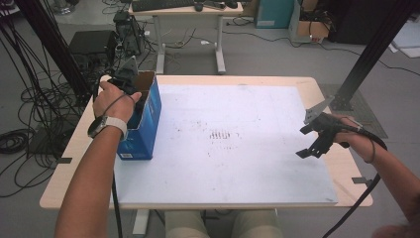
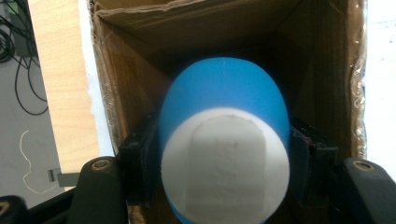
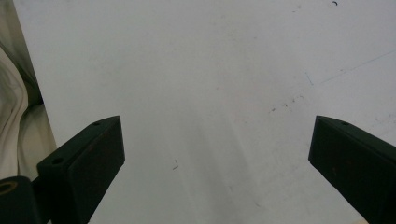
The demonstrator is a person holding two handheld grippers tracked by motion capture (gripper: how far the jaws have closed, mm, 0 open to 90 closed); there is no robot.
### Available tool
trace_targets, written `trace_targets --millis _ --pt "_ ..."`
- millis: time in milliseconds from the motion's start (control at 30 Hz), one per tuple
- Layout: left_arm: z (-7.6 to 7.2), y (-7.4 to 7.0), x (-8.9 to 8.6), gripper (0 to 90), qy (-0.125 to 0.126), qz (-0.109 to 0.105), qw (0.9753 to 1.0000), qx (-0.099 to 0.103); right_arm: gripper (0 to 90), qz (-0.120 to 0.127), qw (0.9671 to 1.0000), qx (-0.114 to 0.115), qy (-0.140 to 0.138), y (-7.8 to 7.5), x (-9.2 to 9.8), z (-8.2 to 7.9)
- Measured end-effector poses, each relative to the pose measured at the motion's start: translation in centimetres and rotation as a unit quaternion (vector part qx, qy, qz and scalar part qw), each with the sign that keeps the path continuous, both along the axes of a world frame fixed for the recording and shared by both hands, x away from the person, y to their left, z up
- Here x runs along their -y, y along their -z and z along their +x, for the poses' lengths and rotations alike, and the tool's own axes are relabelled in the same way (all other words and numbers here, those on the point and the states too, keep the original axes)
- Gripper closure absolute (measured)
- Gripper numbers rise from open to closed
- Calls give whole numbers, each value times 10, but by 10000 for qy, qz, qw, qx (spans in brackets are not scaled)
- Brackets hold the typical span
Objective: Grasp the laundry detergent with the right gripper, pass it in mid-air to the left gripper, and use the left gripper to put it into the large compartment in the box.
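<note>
Blue rounded cup (image 2: 224,100) with white flat base lay gripped inside an open blue cardboard box (image 1: 148,116).
Base faced camera, long axis toward 12 o'clock; left gripper (image 2: 224,158) clamped it; right gripper (image 3: 217,154) gaped open over white board (image 3: 210,70).

A pale wood tabletop (image 1: 322,87) with rounded corners carries a white board (image 1: 233,148), scuffed with dark marks near its middle. The floor (image 1: 257,54) is grey. Beyond the far edge stands a white-legged desk (image 1: 188,29) with a keyboard (image 1: 163,4) on it. Black cables (image 1: 20,99) hang and coil on the floor off the left edge, near black equipment boxes (image 1: 94,44). A black frame post (image 1: 376,49) slants down off the far right corner. A teal box (image 1: 272,12) sits on the floor further back.
</note>
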State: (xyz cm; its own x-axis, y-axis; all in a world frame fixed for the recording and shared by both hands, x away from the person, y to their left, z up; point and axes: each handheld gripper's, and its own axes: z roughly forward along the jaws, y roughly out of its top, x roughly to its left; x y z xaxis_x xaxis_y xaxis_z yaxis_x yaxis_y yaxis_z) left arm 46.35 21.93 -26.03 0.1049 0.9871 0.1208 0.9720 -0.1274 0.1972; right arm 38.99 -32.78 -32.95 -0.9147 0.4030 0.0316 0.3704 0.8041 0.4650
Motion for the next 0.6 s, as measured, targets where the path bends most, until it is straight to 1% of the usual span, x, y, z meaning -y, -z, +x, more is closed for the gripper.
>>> trace_targets --millis 33,133,167,233,367,600 --pt "0 0 0 376 -3 2 10000 -26 36 8 10000 -7 24 0 -1 0" --pt "0 0 -1 376 -8 0 10000 -20 36 35 10000 -19 53 0 -1 0" --pt "-1 0 -2 376 1 -18 10000 -26 36 4 10000 -3 15 0 0 0" --pt "0 0 -1 375 -32 -33 10000 -22 36 0 10000 -3 21 0 0 0" --pt "0 0 -2 375 -22 -40 10000 -79 36 20 10000 3 16 0 0 0" --pt "1 0 -2 374 -11 -16 10000 -90 36 27 10000 -5 28 1 1 -1"
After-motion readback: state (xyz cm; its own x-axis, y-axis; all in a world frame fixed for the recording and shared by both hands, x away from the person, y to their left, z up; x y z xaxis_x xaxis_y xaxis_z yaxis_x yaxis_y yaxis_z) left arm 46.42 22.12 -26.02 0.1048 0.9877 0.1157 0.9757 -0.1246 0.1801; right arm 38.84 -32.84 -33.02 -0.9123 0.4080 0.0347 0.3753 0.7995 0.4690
